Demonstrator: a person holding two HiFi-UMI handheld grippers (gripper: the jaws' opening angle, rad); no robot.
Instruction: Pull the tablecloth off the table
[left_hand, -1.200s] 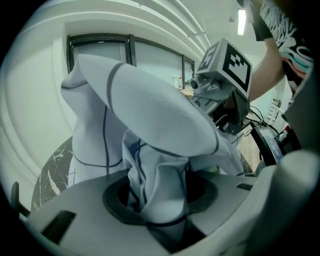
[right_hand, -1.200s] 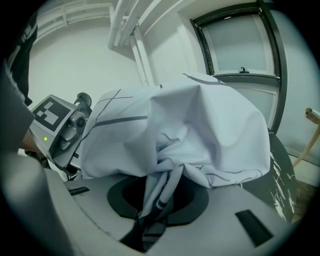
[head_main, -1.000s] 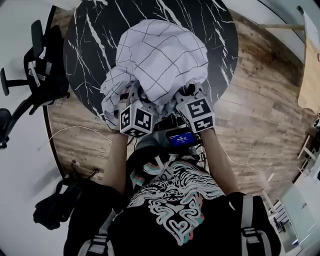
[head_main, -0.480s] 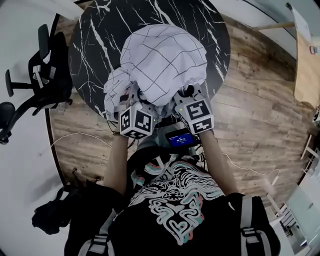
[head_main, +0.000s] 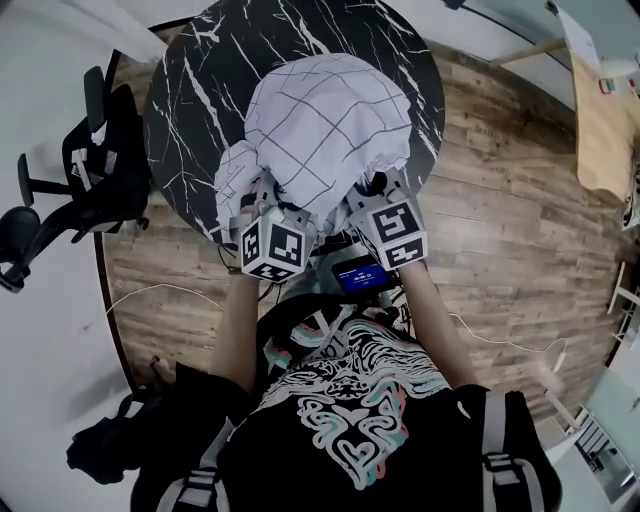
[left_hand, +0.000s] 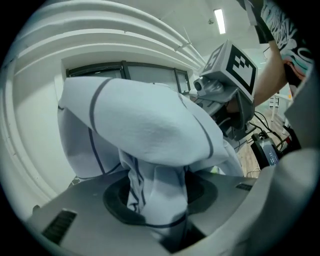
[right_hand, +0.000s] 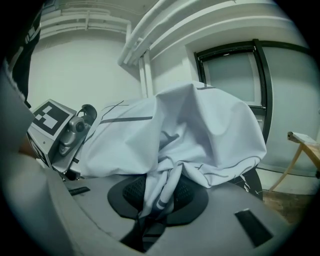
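Now: forearms (head_main: 238, 330) forward, left gripper (left_hand: 157, 212) and right gripper (right_hand: 156, 212) side by side, each clamped on bunched tablecloth (head_main: 330, 125). Cloth balled over near edge of black marble tabletop (head_main: 200, 90); wood floor (head_main: 500, 210) around, office chair (head_main: 95, 175) beside.

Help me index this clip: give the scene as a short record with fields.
tablecloth: white with dark grid lines, bunched into a mound above the table
table: round, black marble top with white veins
left gripper: shut on a fold of the tablecloth
right gripper: shut on another fold
cloth touching table: cannot tell
nearby: black office chair, wooden floor
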